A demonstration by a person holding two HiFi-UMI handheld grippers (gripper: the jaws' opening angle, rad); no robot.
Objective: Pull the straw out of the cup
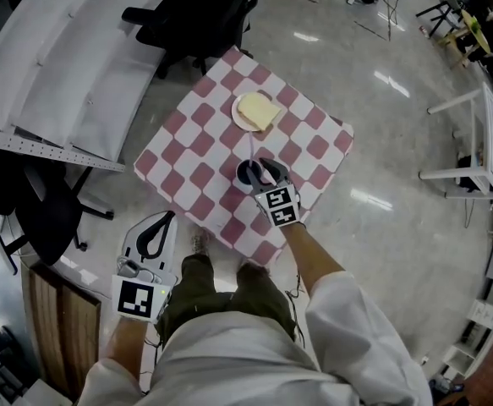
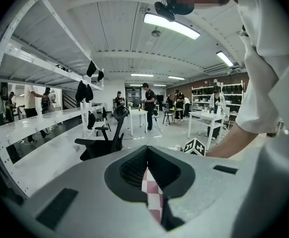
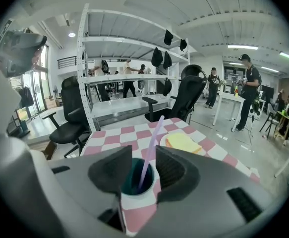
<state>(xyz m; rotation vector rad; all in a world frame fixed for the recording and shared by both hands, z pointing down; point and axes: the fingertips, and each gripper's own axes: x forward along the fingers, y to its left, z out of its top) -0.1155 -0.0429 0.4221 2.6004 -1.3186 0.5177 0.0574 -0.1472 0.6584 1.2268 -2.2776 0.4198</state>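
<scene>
A cup (image 1: pixel 248 177) with a dark teal inside stands on the red-and-white checked table (image 1: pixel 187 155), near its front edge. A lilac straw (image 3: pixel 151 143) leans in the cup (image 3: pixel 133 196), its top tilted away from me. My right gripper (image 3: pixel 143 155) hovers at the cup's rim with its jaws apart, one on each side of the straw, and neither pad presses on it. From the head view the right gripper (image 1: pixel 260 170) covers part of the cup. My left gripper (image 1: pixel 172 216) hangs low, off the table's near left corner, with its tips together and nothing in them.
A white plate (image 1: pixel 239 117) with a pale yellow slab (image 1: pixel 257 110) sits behind the cup. A black office chair (image 1: pixel 191 15) stands beyond the table, and white shelving (image 1: pixel 52 66) runs along the left. A second black chair (image 1: pixel 47 214) is near my left gripper.
</scene>
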